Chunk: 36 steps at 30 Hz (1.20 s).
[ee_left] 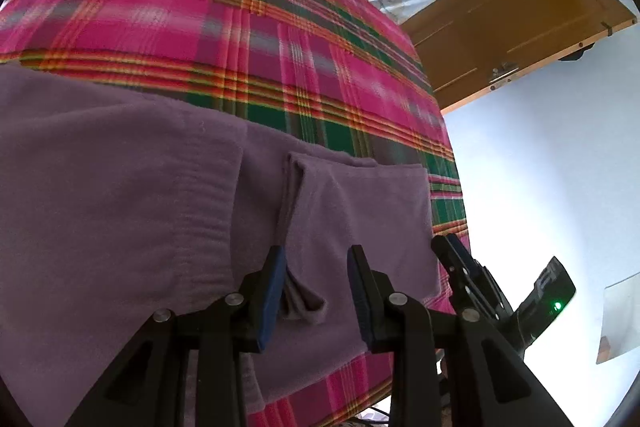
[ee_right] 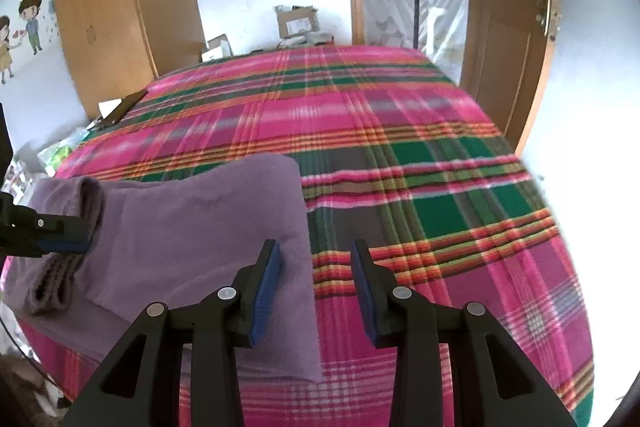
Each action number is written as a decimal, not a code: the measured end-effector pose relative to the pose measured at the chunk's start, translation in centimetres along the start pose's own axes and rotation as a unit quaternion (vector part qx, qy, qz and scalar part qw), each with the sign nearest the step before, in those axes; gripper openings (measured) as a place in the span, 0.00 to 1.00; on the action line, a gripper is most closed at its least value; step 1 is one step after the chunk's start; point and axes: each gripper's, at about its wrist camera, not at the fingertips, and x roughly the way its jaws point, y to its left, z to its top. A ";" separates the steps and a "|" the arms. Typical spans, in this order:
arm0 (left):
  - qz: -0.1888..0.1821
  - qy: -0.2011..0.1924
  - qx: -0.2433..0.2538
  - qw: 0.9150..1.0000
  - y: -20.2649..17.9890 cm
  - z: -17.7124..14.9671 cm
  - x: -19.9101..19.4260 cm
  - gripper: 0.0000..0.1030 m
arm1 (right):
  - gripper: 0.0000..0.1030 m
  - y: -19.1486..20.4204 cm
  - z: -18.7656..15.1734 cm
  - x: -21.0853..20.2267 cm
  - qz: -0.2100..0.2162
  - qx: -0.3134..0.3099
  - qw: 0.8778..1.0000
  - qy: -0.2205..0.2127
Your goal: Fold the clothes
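Plaid blanket (ee_right: 400, 155) under unlabelled purple garment (ee_right: 192, 227); left gripper (ee_left: 316, 291) and right gripper (ee_right: 316, 287) parted, empty.

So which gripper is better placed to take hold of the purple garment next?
Left, probably. The left gripper already has a raised fold of the purple garment between its open fingers. The right gripper straddles the garment's edge, mostly over the plaid blanket.
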 end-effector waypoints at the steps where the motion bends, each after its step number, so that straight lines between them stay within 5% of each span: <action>1: -0.003 -0.003 0.000 1.000 0.0 0.0 -0.3 0.31 | 0.36 0.6 0.0 -0.3 0.012 -0.007 1.000 -0.006; 12: -0.020 -0.038 -0.009 0.999 0.6 -0.9 -3.1 0.31 | 0.36 9.6 -0.7 0.4 0.146 -0.104 0.984 -0.001; 24: -0.021 -0.062 -0.038 0.997 3.6 -1.2 -5.0 0.31 | 0.36 13.6 -1.9 1.3 0.179 -0.147 0.973 0.025; 36: -0.009 -0.083 -0.082 0.993 7.8 -1.9 -7.1 0.31 | 0.36 13.8 -2.0 1.2 0.172 -0.135 0.975 0.031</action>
